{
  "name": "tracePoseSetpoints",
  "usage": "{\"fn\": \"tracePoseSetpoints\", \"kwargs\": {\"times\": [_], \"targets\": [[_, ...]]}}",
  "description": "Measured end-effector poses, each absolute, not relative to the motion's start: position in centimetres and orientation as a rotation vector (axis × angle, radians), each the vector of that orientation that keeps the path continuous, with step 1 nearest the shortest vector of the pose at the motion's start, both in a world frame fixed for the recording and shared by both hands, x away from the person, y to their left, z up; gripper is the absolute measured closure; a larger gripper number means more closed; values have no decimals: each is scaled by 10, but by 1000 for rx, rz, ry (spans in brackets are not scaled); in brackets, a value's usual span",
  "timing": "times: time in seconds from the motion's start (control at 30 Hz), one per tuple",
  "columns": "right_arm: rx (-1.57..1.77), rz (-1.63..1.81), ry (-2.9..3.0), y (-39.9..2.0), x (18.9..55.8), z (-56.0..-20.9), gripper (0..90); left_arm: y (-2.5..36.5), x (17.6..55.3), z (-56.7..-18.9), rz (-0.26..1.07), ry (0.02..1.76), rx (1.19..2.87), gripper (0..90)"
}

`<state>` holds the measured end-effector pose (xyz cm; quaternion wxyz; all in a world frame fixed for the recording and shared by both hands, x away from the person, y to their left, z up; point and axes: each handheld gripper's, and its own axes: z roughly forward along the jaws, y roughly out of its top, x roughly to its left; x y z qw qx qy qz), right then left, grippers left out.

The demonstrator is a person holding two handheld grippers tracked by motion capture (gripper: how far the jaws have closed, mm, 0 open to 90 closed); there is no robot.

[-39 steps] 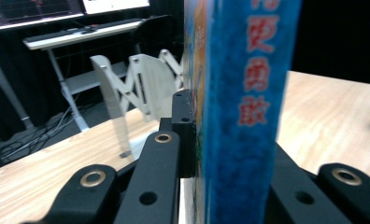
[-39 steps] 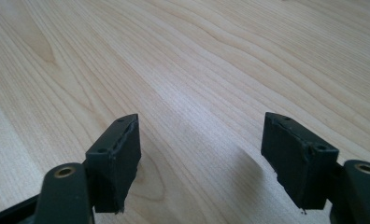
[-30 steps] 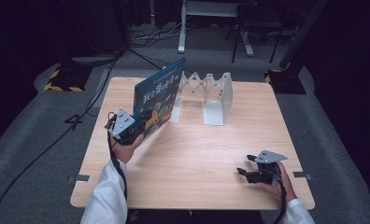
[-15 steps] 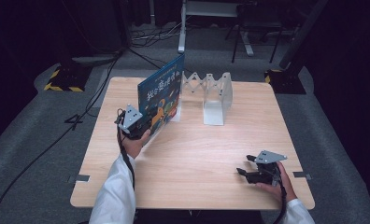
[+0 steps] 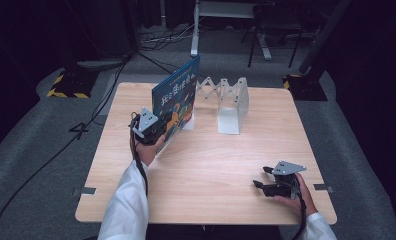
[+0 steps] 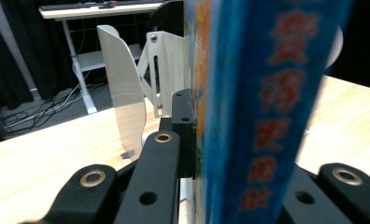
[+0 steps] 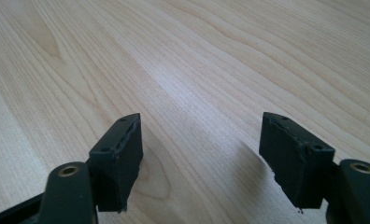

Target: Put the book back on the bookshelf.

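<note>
A blue picture book (image 5: pixel 176 97) stands on edge, leaning, over the left half of the wooden table (image 5: pixel 211 165). My left gripper (image 5: pixel 161 132) is shut on its near lower corner. In the left gripper view the book's spine (image 6: pixel 267 107) runs between the jaws, with the left pad (image 6: pixel 185 130) pressed flat against the cover. The book's far end is close to the left panel of a white accordion book rack (image 5: pixel 226 102). My right gripper (image 5: pixel 261 178) rests low at the table's front right, open, with only bare wood between its pads (image 7: pixel 120 154).
The rack's white panels (image 6: pixel 127 93) stand just beyond the book at the back middle of the table. Past the far edge, a white desk frame (image 5: pixel 221 10) and cables lie on the dark floor. Yellow-black striped bases (image 5: pixel 68 85) sit at the back corners.
My left gripper has carried the book a little to the right and away from me, toward the rack. The right gripper has kept still.
</note>
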<state>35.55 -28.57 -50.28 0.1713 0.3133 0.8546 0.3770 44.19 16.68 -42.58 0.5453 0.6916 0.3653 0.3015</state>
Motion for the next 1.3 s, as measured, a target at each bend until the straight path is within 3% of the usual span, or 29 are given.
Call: {"fn": "tracePoseSetpoints", "kwargs": {"times": [0.67,1.0,1.3], "targets": [[888,1083,2434,-286,356,-503,306,152,467,-433,794,977,1614,826],[887,1087,2438,-286,356,-503,306,147,474,-431,798,975,1637,827],[886,1089,2437,-286,355,-504,306,150,478,-434,771,1052,1563,824]]}}
